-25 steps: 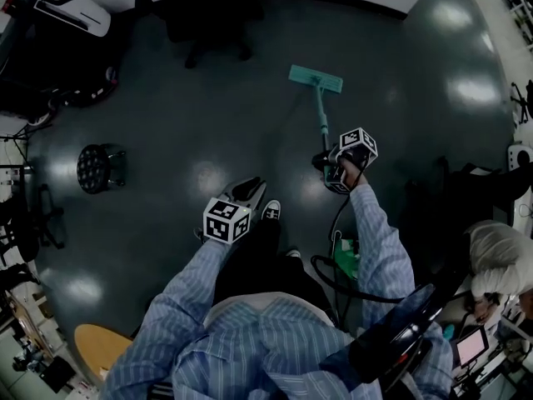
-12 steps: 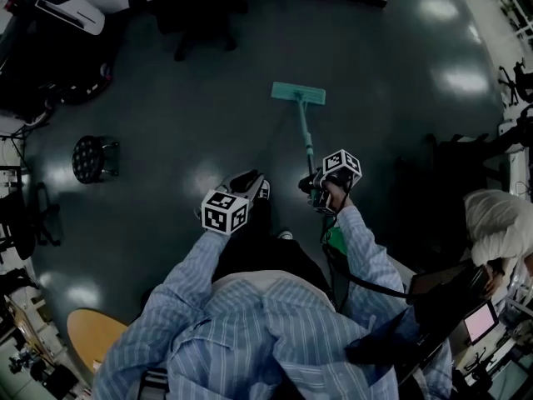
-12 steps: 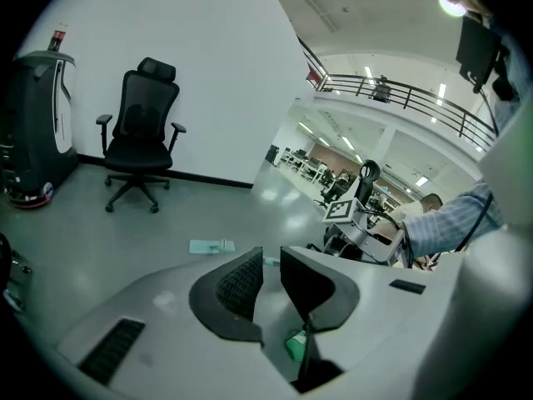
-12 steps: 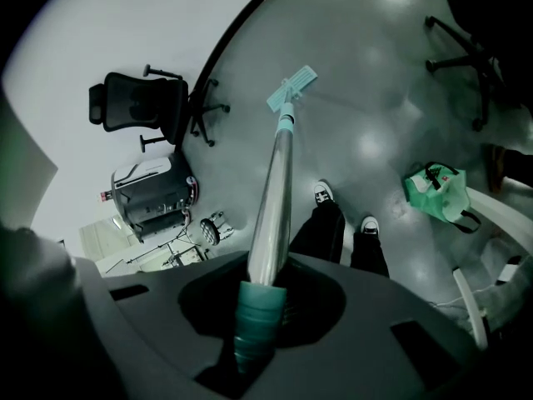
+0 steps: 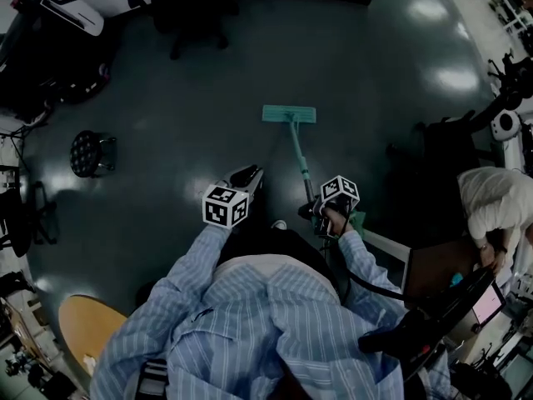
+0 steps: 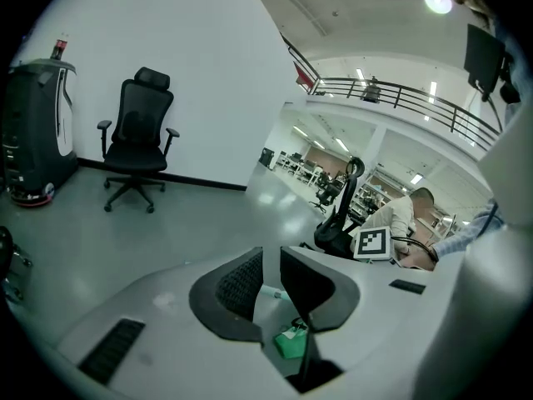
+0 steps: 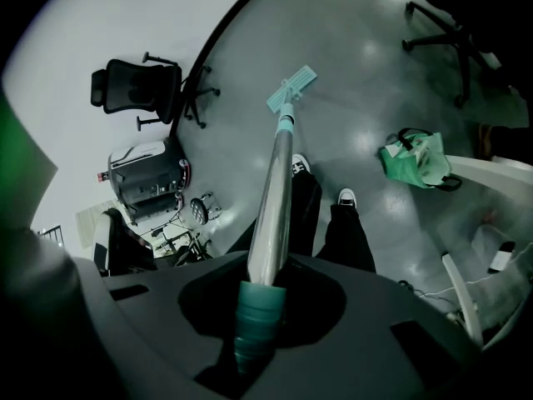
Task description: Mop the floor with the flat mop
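The flat mop's teal head (image 5: 289, 114) lies flat on the dark floor ahead of me. Its handle (image 5: 301, 163) slants back to my right gripper (image 5: 319, 214), which is shut on the teal grip at the handle's end (image 7: 258, 311). In the right gripper view the silver handle (image 7: 273, 194) runs from between the jaws out to the mop head (image 7: 291, 88). My left gripper (image 5: 248, 176) hangs left of the handle, apart from it. Its jaws (image 6: 271, 286) stand almost together, with only a thin slit and nothing in it.
A black office chair (image 5: 187, 7) and a dark machine (image 5: 50, 23) stand by the far wall. A round stool (image 5: 87, 152) is at the left, a wooden table (image 5: 83, 340) near left. A green bag (image 7: 414, 158), cables and a seated person (image 5: 491, 207) are at the right.
The mop head has slid back toward me and to the left. My right gripper has drawn back with the handle. The left gripper has barely moved.
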A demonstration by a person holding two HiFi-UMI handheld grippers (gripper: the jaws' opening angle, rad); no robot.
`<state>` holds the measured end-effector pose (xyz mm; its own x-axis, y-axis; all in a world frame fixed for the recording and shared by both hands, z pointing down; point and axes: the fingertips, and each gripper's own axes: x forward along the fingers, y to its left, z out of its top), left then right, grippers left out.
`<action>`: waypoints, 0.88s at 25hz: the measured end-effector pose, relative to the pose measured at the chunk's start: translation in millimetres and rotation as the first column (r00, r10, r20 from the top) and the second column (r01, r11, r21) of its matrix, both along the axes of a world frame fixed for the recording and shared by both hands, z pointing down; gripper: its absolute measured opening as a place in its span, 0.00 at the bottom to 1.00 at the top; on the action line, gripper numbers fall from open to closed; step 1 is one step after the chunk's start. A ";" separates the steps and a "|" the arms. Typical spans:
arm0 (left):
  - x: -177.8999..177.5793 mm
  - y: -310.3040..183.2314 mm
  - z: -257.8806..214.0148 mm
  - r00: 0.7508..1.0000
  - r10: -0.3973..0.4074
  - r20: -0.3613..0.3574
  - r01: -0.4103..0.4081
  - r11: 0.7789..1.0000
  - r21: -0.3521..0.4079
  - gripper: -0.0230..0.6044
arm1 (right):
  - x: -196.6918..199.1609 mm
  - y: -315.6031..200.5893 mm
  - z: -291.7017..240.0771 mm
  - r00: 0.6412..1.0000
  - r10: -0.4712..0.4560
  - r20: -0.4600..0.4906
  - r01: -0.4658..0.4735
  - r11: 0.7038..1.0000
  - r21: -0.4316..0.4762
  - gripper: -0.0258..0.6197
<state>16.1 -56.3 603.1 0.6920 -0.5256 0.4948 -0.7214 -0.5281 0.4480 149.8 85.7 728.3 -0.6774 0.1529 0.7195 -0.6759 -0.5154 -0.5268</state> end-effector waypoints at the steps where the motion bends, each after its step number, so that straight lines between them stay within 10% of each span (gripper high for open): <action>1: 1.5 6.7 -0.3 1.000 -0.001 -0.001 0.001 1.000 0.001 0.15 | 2.9 14.0 -2.0 1.000 -0.003 0.001 0.003 1.000 -0.002 0.13; 12: 24.7 63.8 9.1 0.999 0.049 -0.007 -0.049 0.999 0.003 0.15 | 18.3 127.3 -9.9 1.000 -0.025 0.003 0.025 1.000 -0.010 0.13; 22: 36.7 83.9 2.3 0.998 0.064 0.003 -0.064 0.998 0.022 0.15 | 22.3 131.1 -12.8 0.997 -0.071 0.007 0.071 0.997 0.002 0.13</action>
<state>52.8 27.6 605.4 0.7234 -0.4910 0.4854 -0.6869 -0.5827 0.4344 172.1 216.8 715.5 -0.6697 0.1996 0.7153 -0.7072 -0.4655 -0.5322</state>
